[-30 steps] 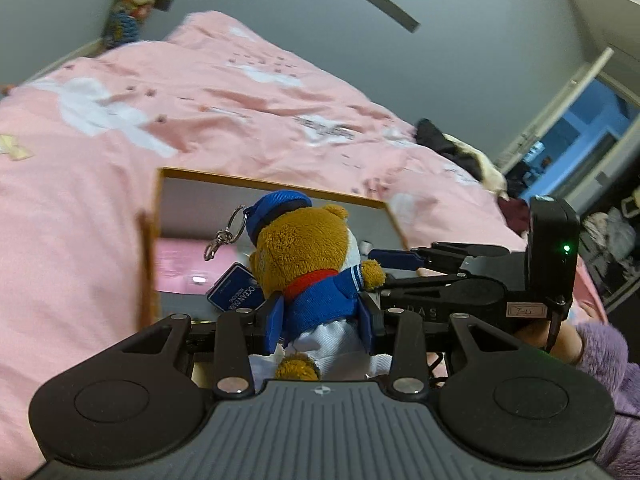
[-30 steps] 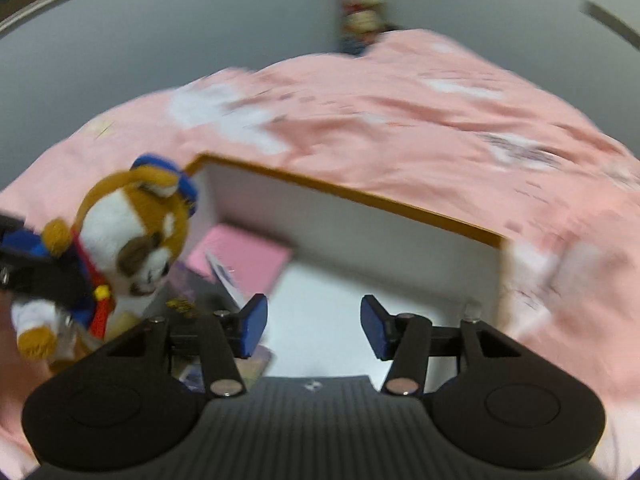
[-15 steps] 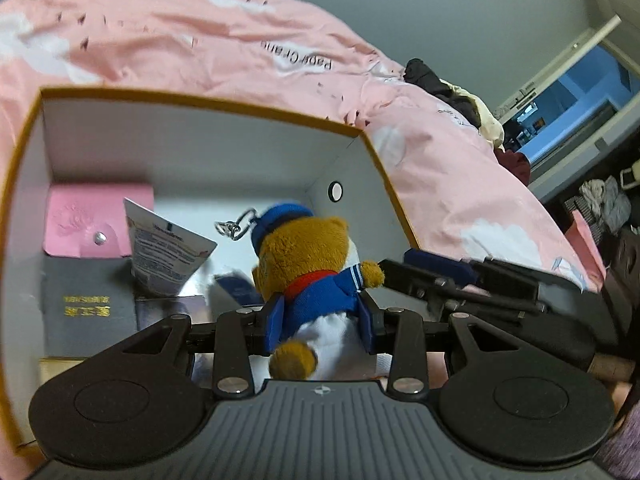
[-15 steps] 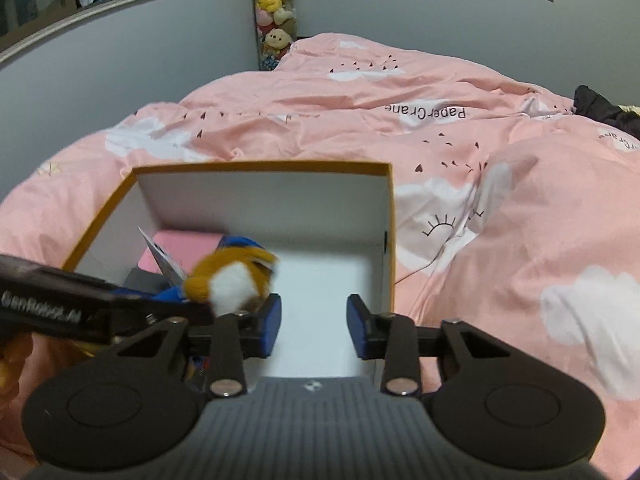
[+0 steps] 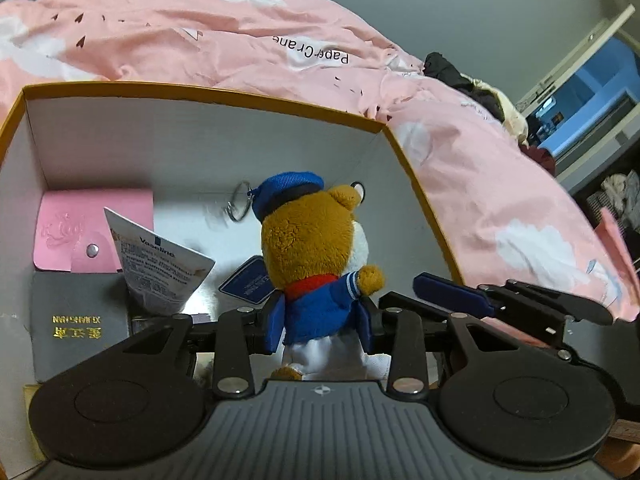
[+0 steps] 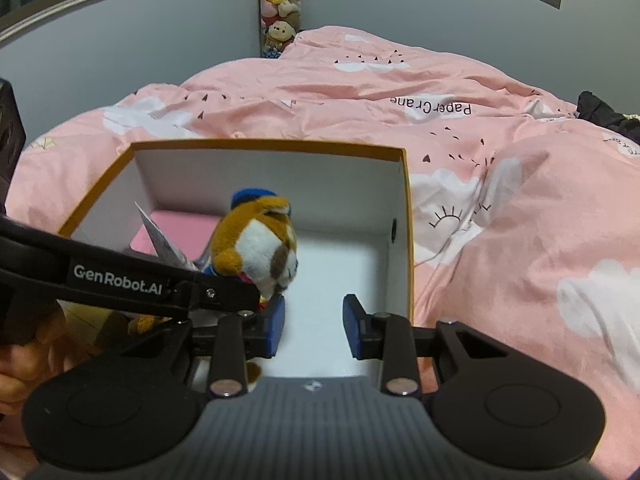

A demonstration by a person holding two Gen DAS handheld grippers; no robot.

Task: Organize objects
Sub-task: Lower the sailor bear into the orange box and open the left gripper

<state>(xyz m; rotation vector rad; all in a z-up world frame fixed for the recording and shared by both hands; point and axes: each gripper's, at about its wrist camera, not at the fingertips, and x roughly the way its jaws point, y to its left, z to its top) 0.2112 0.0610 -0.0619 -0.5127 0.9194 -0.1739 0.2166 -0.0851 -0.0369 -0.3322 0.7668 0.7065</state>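
Plush toy: brown bear keyring (image 5: 316, 264) in a blue cap and sailor top, upright, held over the open box; its metal ring (image 5: 239, 207) dangles by the cap; a blue tag (image 5: 249, 283) hangs behind its back
Left gripper: (image 5: 320, 326) blue pads pressed into the bear's waist on both sides, pinching it; seen from the right wrist view as a black arm reaching in from the left (image 6: 256, 300)
Right gripper: (image 6: 314, 330) jaws spread with nothing between them, hanging over the box's near right part, just beside the bear's face
Box: white inside, orange rim (image 5: 200, 90), resting on the bed
Box contents: pink snap wallet (image 5: 80, 236) in the far left corner; grey booklet with gold lettering (image 5: 76, 320) nearer, touching it; white Vaseline tube (image 5: 160, 272) leaning over both
Bedding: pink duvet (image 6: 500, 200) with white clouds and "Paper Crane" print, all around the box
Corner: stack of plush toys (image 6: 280, 4) against the grey wall
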